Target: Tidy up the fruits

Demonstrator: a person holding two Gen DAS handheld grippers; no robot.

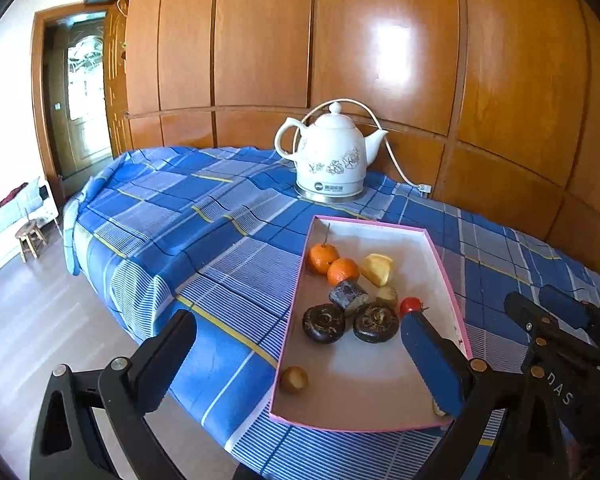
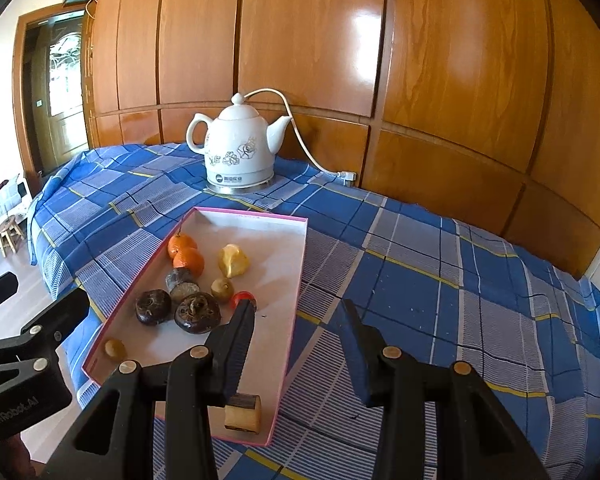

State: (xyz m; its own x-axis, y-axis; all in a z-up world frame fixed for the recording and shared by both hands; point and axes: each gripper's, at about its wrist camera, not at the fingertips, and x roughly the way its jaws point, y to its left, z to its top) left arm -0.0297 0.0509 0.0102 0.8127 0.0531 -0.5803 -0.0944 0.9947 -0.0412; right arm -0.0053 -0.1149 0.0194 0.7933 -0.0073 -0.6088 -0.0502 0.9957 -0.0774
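A shallow white tray with a pink rim (image 1: 446, 268) (image 2: 296, 264) lies on the blue checked cloth. In it are two tangerines (image 1: 332, 264) (image 2: 186, 254), a yellow fruit piece (image 1: 378, 269) (image 2: 233, 261), two dark round water chestnuts (image 1: 324, 323) (image 2: 198, 314), a dark cut stub (image 1: 348, 296), a small brown fruit (image 1: 387, 295) (image 2: 222, 289), a cherry tomato (image 1: 410, 305) (image 2: 242, 298), a small round fruit (image 1: 294, 379) (image 2: 114, 348) and a cut cane piece (image 2: 243, 412). My left gripper (image 1: 296, 344) is open and empty above the tray's near end. My right gripper (image 2: 300, 324) is open and empty over the tray's right rim.
A white ceramic kettle (image 1: 332, 160) (image 2: 236, 148) with its cord stands behind the tray, against the wooden panelled wall (image 1: 380, 40). The table edge drops to the floor on the left, where a small stool (image 1: 30, 236) stands. The right gripper shows in the left wrist view (image 1: 560, 328).
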